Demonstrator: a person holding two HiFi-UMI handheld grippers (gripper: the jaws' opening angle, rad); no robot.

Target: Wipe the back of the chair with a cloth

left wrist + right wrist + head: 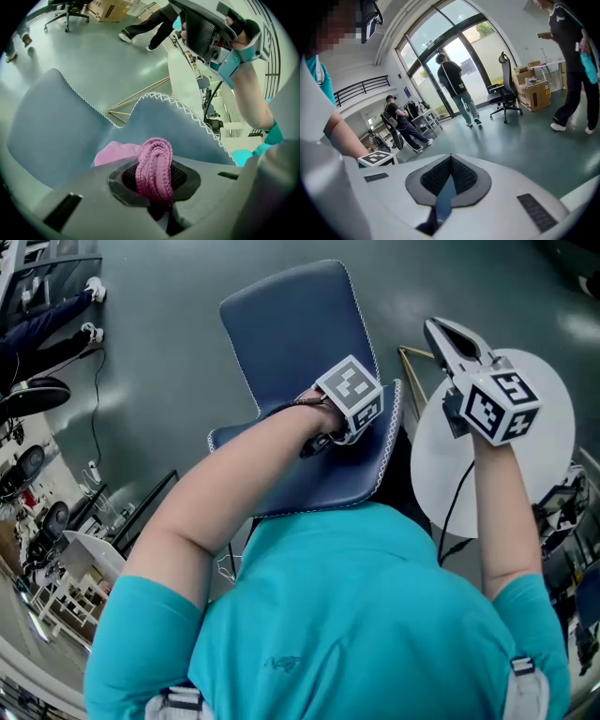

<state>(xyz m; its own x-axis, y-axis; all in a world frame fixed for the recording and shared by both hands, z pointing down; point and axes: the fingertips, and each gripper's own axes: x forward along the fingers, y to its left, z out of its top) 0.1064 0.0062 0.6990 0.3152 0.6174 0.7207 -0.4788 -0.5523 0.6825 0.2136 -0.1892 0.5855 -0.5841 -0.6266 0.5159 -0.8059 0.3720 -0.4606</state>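
Cloth (153,161), pink, pinched in left gripper (154,187) jaws, pressed on the chair (291,334). Right gripper (450,174) is beside the chair, jaws closed on nothing.

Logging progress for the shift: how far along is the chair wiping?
Done: the pink cloth is clamped in the left gripper. In hand: the cloth lies against the blue chair, by its stitched edge. Left: the wiping itself; the pictures show no wiped patch. The right gripper is raised, shut and empty.
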